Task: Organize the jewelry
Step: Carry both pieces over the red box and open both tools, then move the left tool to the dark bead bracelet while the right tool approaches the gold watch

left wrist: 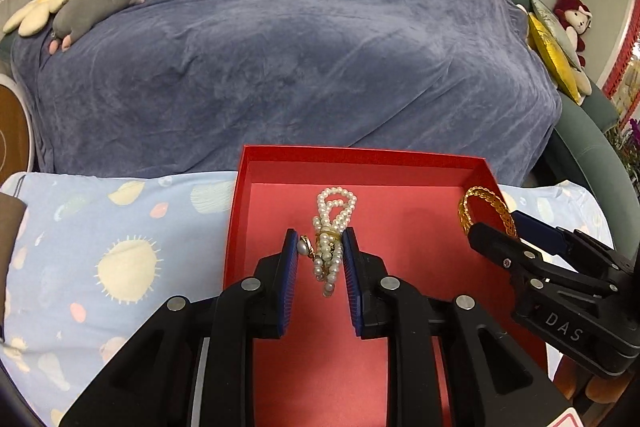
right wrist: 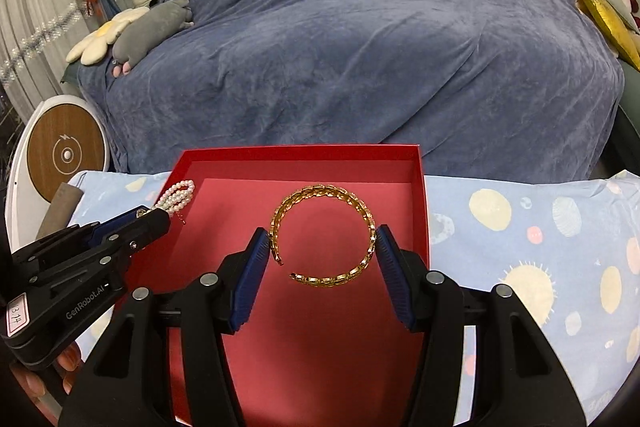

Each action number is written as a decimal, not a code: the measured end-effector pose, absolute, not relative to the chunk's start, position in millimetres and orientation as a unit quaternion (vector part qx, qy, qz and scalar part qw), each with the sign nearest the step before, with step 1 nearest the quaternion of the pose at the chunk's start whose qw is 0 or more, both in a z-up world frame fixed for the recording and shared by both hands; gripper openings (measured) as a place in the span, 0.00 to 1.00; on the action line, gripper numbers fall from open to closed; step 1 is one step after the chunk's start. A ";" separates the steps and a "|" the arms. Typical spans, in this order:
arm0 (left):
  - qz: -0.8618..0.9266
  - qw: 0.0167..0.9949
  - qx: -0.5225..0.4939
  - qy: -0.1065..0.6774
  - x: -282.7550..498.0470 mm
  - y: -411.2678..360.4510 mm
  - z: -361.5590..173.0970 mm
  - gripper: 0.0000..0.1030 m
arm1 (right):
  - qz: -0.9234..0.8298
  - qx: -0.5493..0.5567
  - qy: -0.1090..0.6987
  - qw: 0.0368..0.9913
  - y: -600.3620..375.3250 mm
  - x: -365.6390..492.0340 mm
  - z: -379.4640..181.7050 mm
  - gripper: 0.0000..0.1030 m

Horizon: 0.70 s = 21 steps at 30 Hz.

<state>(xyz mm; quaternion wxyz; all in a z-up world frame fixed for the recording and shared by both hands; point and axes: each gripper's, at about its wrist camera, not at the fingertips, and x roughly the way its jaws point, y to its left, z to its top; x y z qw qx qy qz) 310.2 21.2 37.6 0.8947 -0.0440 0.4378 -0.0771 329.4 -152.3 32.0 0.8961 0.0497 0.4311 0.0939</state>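
Note:
A red box (left wrist: 360, 163) (right wrist: 422, 195) stands on the patterned cloth. In the left wrist view, my left gripper (left wrist: 320, 243) is closed on a bundled white pearl necklace (left wrist: 334, 219) with a gold pendant, held over the box floor. In the right wrist view, my right gripper (right wrist: 322, 239) holds a gold chain bangle (right wrist: 324, 235) between its blue pads, just above the box floor. The bangle also shows in the left wrist view (left wrist: 486, 209) with the right gripper (left wrist: 500, 231) on it. The pearls (right wrist: 178, 195) and the left gripper (right wrist: 156, 217) also show in the right wrist view.
A light-blue cloth with sun and shell prints (left wrist: 100, 247) (right wrist: 540, 247) covers the table. Behind stands a sofa under a blue-grey blanket (left wrist: 300, 47) with plush toys (left wrist: 96, 1) and gold cushions (left wrist: 552, 51). A round wooden-faced device (right wrist: 64, 155) stands at the left.

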 end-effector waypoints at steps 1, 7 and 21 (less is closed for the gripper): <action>-0.078 0.892 -0.045 0.442 316.1 21.5 34.0 0.19 | 0.094 0.053 0.436 0.893 -154.2 334.5 28.1 0.52; -0.062 0.889 -0.044 0.452 327.5 21.6 22.4 0.26 | 0.072 0.054 0.426 0.900 -159.1 333.6 21.5 0.68; -0.080 0.907 -0.027 0.412 166.9 45.5 74.4 0.61 | 0.118 0.063 0.401 0.906 -190.9 151.1 67.4 0.70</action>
